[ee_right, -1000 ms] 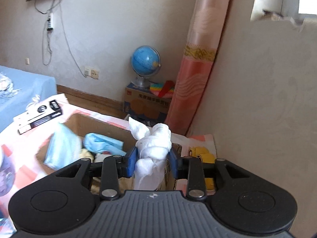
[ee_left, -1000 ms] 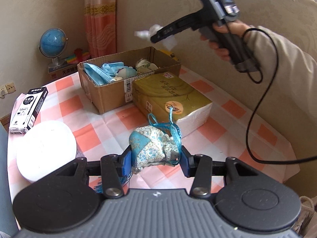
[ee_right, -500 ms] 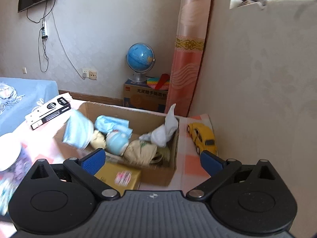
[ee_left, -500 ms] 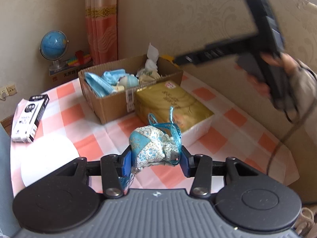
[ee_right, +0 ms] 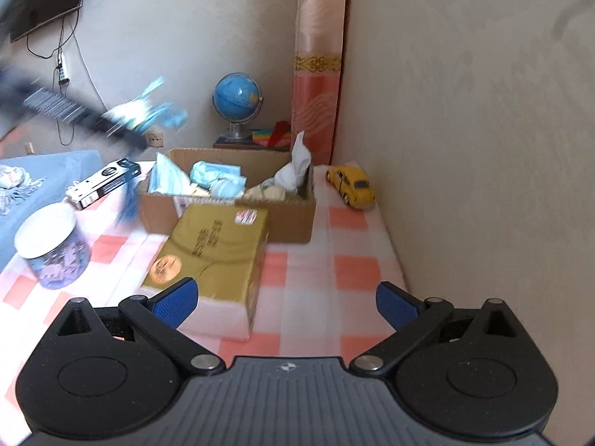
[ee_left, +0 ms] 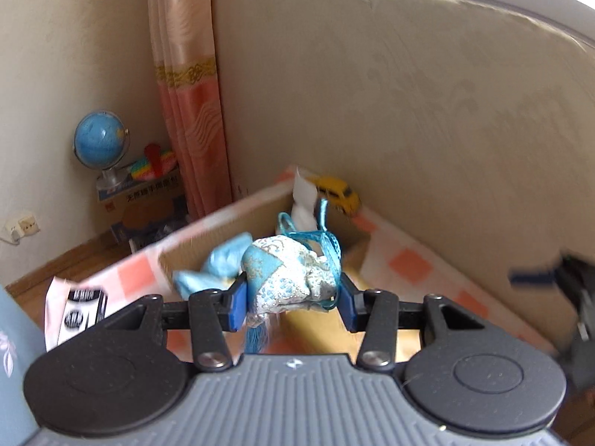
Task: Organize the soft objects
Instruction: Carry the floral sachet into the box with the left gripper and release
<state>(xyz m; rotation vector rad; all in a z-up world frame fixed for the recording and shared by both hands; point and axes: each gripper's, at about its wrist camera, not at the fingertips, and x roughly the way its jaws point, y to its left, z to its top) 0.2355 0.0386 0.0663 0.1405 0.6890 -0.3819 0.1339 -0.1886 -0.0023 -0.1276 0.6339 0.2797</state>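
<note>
left gripper [ee_left: 292, 301]: clamped on lumpy blue brocade pouch [ee_left: 290, 278], above cardboard box [ee_right: 290, 219] | right gripper [ee_right: 286, 304]: jaws wide, empty | box: near table's far edge, holds knotted white cloth [ee_right: 293, 171]

We count one cardboard box [ee_right: 227, 219] on the checkered surface [ee_right: 316, 271], and everything else sits around it. Inside it: one knotted white cloth [ee_right: 293, 171], plus a heap of blue face masks [ee_right: 212, 176] too jumbled to count. Right in front of the box, one gold tissue pack [ee_right: 212, 252]. To its right, one yellow toy car [ee_right: 353, 186]. To its left, one black-and-white carton [ee_right: 106, 182] and one white-lidded jar [ee_right: 52, 245]. Behind it, one globe [ee_right: 237, 96]. Two hand-held grippers, left [ee_left: 292, 297] and right [ee_right: 284, 299], and one blue patterned sachet [ee_left: 293, 278] over the box.
</note>
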